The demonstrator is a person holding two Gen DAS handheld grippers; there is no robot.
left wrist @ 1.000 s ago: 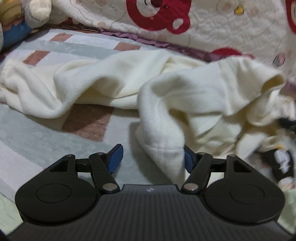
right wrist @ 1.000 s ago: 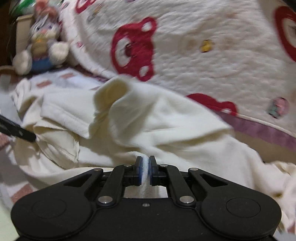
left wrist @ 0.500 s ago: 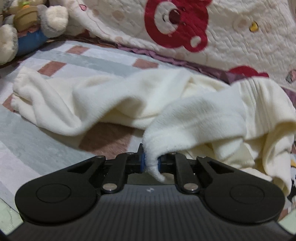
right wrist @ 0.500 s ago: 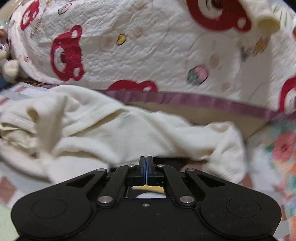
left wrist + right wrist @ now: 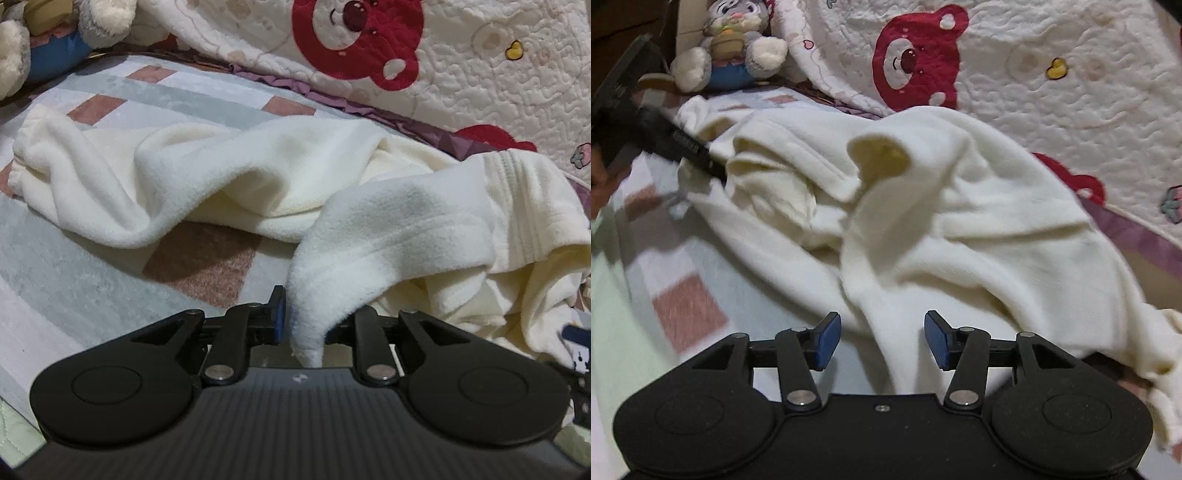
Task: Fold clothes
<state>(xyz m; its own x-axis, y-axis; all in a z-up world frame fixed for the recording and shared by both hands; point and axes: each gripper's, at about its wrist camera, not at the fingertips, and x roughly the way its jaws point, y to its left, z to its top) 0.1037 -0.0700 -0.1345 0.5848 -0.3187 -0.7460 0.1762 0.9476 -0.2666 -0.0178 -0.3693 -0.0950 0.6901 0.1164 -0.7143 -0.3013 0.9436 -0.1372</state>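
On the bed, my left claw (image 5: 301,319) pinches the cream garment (image 5: 388,236).
My right claw (image 5: 881,339) has just sprung open, cloth at twelve o'clock.

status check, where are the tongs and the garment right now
Left tongs shut on cream garment edge. Right tongs just opened, garment between, not gripped. Garment crumpled on blanket. Nothing blocking.

The left gripper (image 5: 301,317) pinches an edge of the cream fleece garment (image 5: 258,177), which lies crumpled on the grey and brown checked blanket (image 5: 74,266); its jaws have just opened slightly.
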